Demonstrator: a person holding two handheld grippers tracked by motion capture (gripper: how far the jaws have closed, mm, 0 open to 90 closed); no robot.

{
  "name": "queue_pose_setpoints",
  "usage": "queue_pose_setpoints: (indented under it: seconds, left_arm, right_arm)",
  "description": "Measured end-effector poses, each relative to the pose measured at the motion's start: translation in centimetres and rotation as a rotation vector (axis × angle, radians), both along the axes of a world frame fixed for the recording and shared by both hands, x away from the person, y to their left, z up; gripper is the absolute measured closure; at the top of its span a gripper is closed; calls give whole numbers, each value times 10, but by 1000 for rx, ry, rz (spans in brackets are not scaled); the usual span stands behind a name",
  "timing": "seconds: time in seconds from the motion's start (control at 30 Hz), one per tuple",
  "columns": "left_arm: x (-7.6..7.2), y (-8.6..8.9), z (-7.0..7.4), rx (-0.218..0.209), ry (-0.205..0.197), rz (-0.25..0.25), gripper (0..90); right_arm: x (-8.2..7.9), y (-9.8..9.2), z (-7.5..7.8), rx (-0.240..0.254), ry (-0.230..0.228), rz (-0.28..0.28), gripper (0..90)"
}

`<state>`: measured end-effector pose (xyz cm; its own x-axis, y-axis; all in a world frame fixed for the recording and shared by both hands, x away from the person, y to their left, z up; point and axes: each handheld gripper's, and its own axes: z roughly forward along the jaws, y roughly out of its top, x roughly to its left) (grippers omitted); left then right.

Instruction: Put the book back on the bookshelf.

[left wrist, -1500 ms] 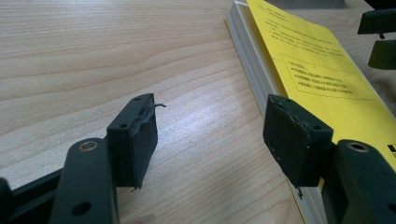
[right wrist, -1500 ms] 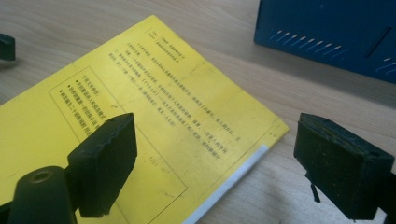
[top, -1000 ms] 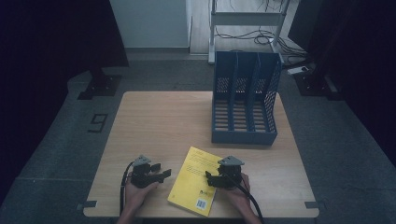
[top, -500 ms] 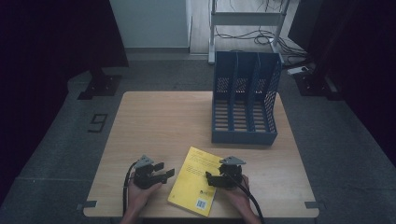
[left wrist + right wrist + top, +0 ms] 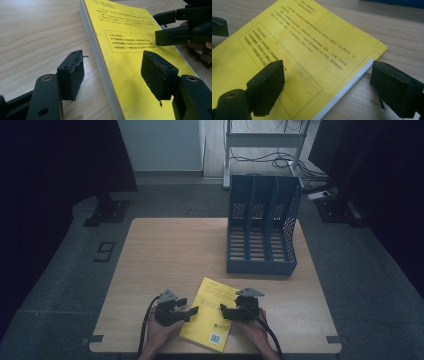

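Observation:
A yellow book [image 5: 211, 314] lies flat near the table's front edge, back cover up with black print and a barcode. My left gripper [image 5: 187, 306] is open at the book's left edge. In the left gripper view the left gripper [image 5: 115, 72] straddles that edge of the book [image 5: 130, 50], one pad over the wood and one over the cover. My right gripper [image 5: 226, 311] is open at the book's right side. In the right gripper view the right gripper [image 5: 332, 85] spans the white page edge of the book [image 5: 307, 50]. Neither gripper holds anything.
A blue three-slot file holder [image 5: 262, 231] stands at the back right of the wooden table [image 5: 165, 255]. A shelf rack [image 5: 265, 140] with cables stands on the floor beyond. The other hand's gripper [image 5: 162, 27] shows across the book.
My left gripper has slid right up to the book's left edge. The right gripper and the book have stayed about where they were.

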<state>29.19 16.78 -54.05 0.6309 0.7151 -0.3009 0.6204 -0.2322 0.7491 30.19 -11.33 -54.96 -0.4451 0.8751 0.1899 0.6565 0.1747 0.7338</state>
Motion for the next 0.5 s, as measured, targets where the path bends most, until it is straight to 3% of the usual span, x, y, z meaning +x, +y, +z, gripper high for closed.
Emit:
queue_pose_setpoints:
  seconds: [0.5]
  left_arm:
    - [1, -16, -7, 29, 34, -27, 345]
  right_arm:
    - [0, 0, -1, 0, -8, 5, 119]
